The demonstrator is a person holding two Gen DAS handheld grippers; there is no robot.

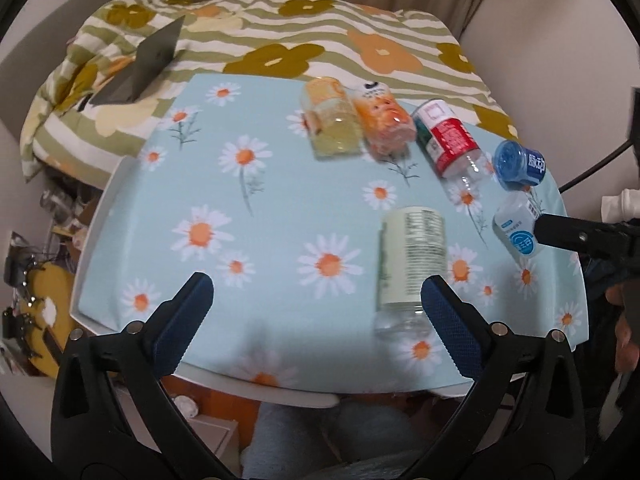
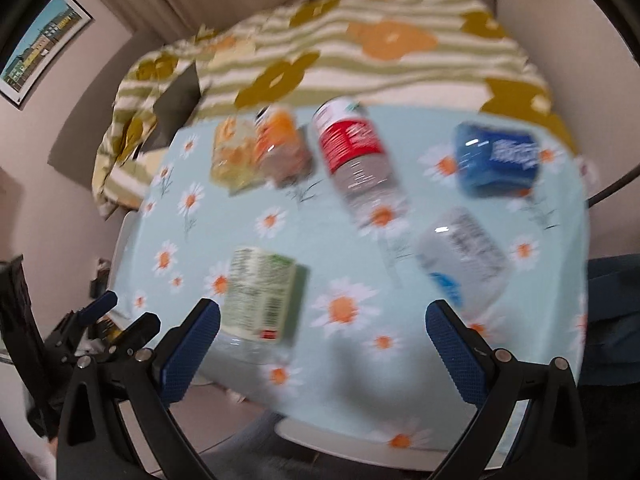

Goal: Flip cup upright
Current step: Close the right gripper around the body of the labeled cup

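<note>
Our left gripper (image 1: 316, 300) hangs wide apart over the daisy-print tablecloth (image 1: 260, 208), gripping nothing. Just right, the green-labelled clear plastic cup (image 1: 412, 264) lies on its side. Our right gripper (image 2: 322, 326) gapes too, ribbed blue pads (image 2: 456, 356) bare.

rt view motion-blurred, bottle labels (image 2: 260, 292) unreadable

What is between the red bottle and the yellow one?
The orange bottle lies between the red bottle and the yellow bottle, seen best in the left wrist view.
</note>
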